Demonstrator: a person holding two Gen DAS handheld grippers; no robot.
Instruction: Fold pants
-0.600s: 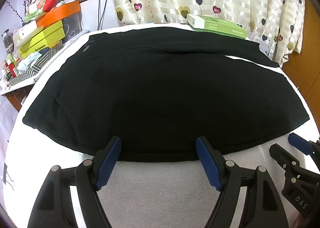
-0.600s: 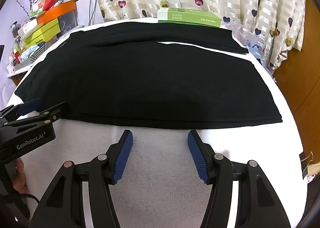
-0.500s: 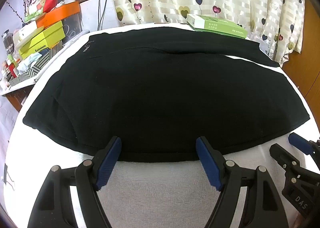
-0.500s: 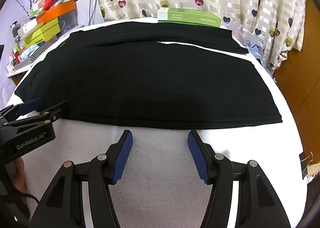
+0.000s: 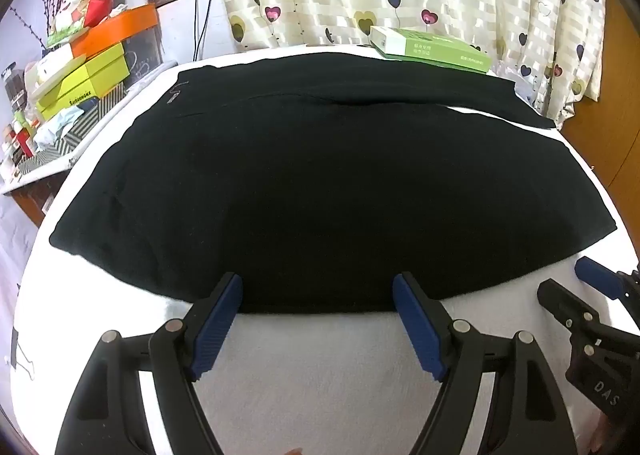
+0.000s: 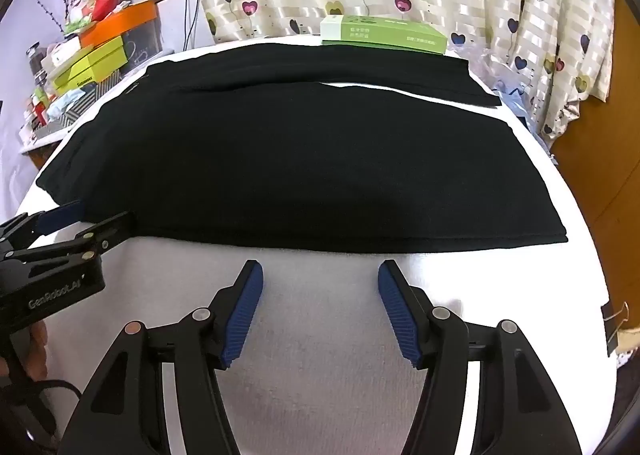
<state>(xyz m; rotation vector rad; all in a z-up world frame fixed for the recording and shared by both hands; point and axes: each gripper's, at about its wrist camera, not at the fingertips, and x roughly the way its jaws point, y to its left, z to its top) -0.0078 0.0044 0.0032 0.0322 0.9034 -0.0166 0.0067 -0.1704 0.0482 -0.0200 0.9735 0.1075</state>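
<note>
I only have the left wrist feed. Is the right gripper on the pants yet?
Observer: No. The right gripper is open over bare white cloth, short of the black pants hem.
Operator: Near leg's cuff corner on the right, flat?
Observer: Flat; the corner lies square on the cloth.
Operator: Anything at the right table edge?
Observer: A binder clip on the cloth's edge.

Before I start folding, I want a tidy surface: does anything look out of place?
The green box sits at the far edge, right against the pants, where a fold could catch it. Otherwise nothing stands out.
</note>
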